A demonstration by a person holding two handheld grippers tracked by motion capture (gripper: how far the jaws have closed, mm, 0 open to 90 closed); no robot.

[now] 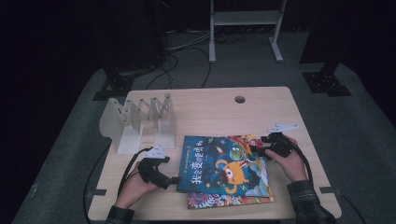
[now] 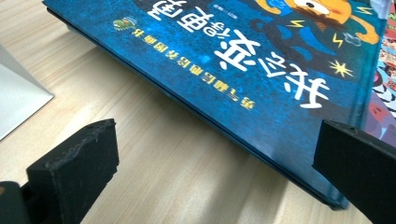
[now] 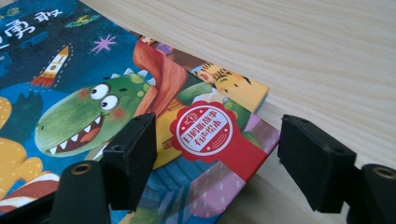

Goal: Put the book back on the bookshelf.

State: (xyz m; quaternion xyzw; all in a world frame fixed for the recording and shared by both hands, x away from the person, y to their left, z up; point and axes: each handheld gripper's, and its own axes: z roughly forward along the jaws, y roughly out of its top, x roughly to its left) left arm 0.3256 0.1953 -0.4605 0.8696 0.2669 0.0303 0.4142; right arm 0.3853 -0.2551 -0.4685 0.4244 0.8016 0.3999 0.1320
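Note:
A blue picture book [image 1: 224, 163] with a green dinosaur [image 3: 88, 112] on its cover lies flat on a second, colourful book [image 1: 224, 200], near the front of the wooden table [image 1: 210, 107]. My left gripper [image 1: 175, 179] rests at the blue book's left edge. Its jaws stand wide open [image 2: 215, 154], with that edge [image 2: 261, 70] running between them and not touched. My right gripper [image 1: 256, 150] is at the book's far right corner. Its jaws are apart [image 3: 219, 149], one over the cover and one over the bare table, and the pads do not press on the corner.
A white folding book rack [image 1: 140, 119] stands at the back left of the table; its base [image 2: 18, 93] lies just left of my left gripper. A cable hole [image 1: 240, 99] sits near the far edge. Stands and cables are on the floor beyond.

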